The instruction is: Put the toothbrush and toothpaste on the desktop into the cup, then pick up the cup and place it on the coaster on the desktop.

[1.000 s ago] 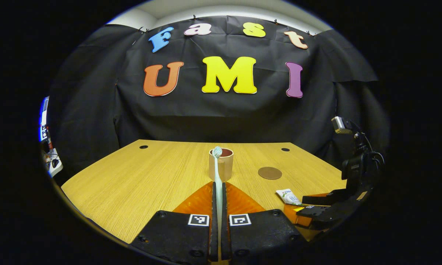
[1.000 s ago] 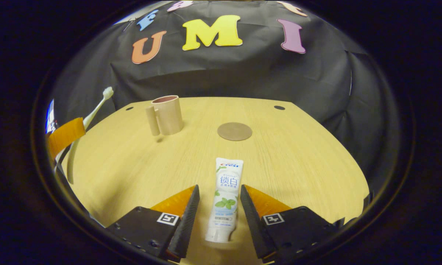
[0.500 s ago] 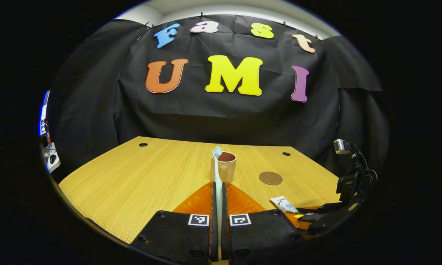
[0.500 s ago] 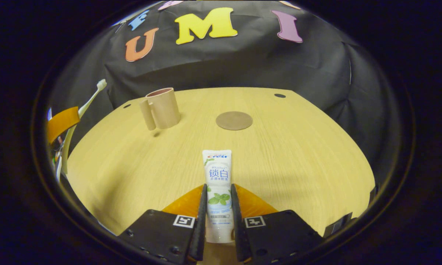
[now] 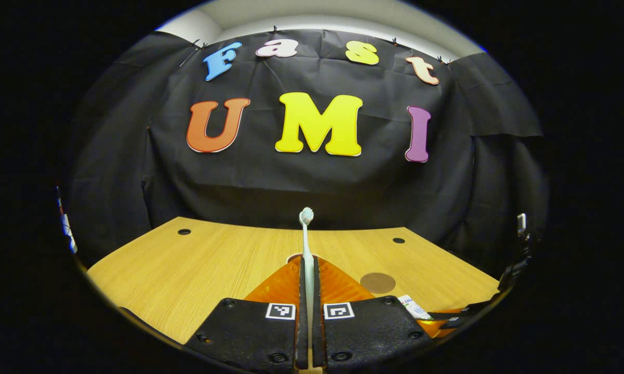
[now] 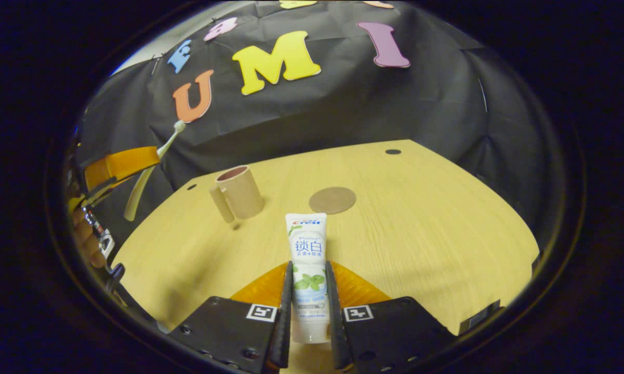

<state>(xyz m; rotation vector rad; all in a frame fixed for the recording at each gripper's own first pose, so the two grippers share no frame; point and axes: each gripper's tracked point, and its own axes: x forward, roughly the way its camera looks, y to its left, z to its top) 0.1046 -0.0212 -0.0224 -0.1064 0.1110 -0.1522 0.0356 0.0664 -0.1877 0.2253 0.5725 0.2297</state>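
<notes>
My left gripper [image 5: 307,270] is shut on the white toothbrush [image 5: 306,234], whose head points up and away. The cup rim [image 5: 291,256] peeks out just behind its fingers. In the right gripper view the tan cup [image 6: 240,191] stands on the desk at left of centre, its handle toward me. The left gripper [image 6: 122,165] with the toothbrush [image 6: 150,169] hangs above and left of the cup. My right gripper [image 6: 308,280] is shut on the white toothpaste tube [image 6: 307,259], lifted off the desk. The round brown coaster [image 6: 332,200] lies right of the cup.
The wooden desk [image 6: 421,228] has small dark holes [image 6: 393,151] near its far corners. The coaster [image 5: 377,283] and the right gripper's orange finger with the tube [image 5: 421,314] sit at the lower right in the left gripper view. A hand [image 6: 85,239] holds the left gripper.
The left gripper has risen and moved toward the cup, which now hides behind its fingers. The right gripper closed on the toothpaste and lifted it off the desk.
</notes>
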